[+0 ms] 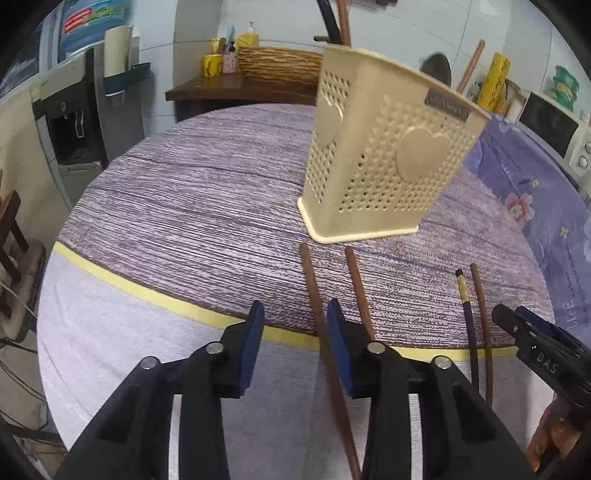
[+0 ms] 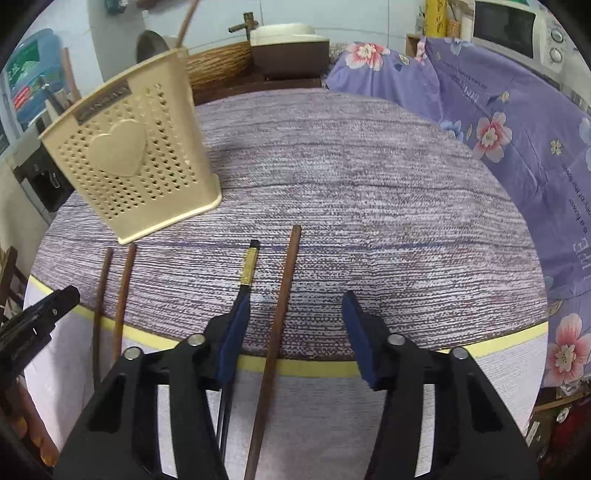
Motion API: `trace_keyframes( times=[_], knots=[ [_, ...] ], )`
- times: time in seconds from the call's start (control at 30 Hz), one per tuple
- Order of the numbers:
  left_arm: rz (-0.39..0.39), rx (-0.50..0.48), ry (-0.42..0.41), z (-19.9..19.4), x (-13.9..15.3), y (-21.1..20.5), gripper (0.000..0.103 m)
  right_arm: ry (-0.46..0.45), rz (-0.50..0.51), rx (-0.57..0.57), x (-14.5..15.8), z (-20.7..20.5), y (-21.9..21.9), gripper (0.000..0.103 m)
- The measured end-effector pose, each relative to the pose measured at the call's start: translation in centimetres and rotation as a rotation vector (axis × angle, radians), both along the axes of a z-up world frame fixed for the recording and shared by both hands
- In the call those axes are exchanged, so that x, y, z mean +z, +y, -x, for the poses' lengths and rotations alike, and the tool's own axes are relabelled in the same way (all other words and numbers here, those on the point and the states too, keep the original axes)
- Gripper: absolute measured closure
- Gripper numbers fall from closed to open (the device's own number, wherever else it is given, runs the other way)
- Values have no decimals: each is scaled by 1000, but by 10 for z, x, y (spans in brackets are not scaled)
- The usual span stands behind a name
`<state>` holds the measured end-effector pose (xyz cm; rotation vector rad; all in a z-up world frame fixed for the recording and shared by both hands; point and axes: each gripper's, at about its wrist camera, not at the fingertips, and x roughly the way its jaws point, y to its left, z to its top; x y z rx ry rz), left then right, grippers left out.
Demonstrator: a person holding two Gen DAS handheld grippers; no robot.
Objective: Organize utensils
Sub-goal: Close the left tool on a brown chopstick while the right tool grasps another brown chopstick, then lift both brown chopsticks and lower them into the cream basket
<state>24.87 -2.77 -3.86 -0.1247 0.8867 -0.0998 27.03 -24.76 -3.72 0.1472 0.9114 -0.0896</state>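
Note:
A beige perforated utensil holder (image 1: pixel 384 147) with heart shapes stands upright on the round table (image 1: pixel 207 206); it also shows in the right wrist view (image 2: pixel 136 155). Several chopsticks lie on the table in front of it. Two brown ones (image 1: pixel 317 295) (image 1: pixel 358 288) lie by my left gripper (image 1: pixel 295 317), which is open and empty, both just right of its gap. A dark chopstick with a yellow band (image 2: pixel 248 269) and a brown one (image 2: pixel 284 295) lie at my right gripper (image 2: pixel 295 310), which is open; the brown one lies between its fingers, the banded one under the left finger.
A yellow stripe (image 1: pixel 147 291) crosses the tablecloth near me. A purple floral cloth (image 2: pixel 517 140) covers furniture to the right, with a microwave (image 2: pixel 513 26) behind. A wooden side table (image 1: pixel 236 88) with a woven basket (image 1: pixel 277 61) stands beyond the table. A water dispenser (image 1: pixel 74 122) is at left.

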Motion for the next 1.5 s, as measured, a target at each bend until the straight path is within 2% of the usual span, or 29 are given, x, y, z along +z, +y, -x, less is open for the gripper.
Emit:
trace_keyframes(
  times=[0.2,0.4,0.53,0.67,0.83,0.93,1.03,1.1,1.23,1.5],
  knots=[
    [3,15,40,-13,-17,-9,76,32,2,-1,-15,-16,9,72],
    [-40,37,13,-19,-18,-9,84,22,18,-23,-19,-28,6,83],
    [-79,43,7,-26,-18,-13,93,11,53,-36,-21,-39,8,88],
    [-97,40,3,-30,-18,-15,94,3,70,-39,-22,-50,6,93],
    [-99,40,0,-30,-18,-15,94,-3,77,-35,-22,-50,7,94],
    [-91,43,0,-31,-18,-14,95,-8,34,-39,-21,-49,3,94],
    [-54,42,-11,-31,-17,-10,95,-20,-64,-29,-19,-48,-7,95],
    [-18,40,-30,-26,-12,-4,95,-45,-144,-13,-15,-44,-13,95],
    [32,30,-87,-15,10,4,95,-105,-213,6,0,-31,-21,95],
    [116,-4,-261,23,81,31,95,-337,-207,93,70,22,-38,95]
  ],
)
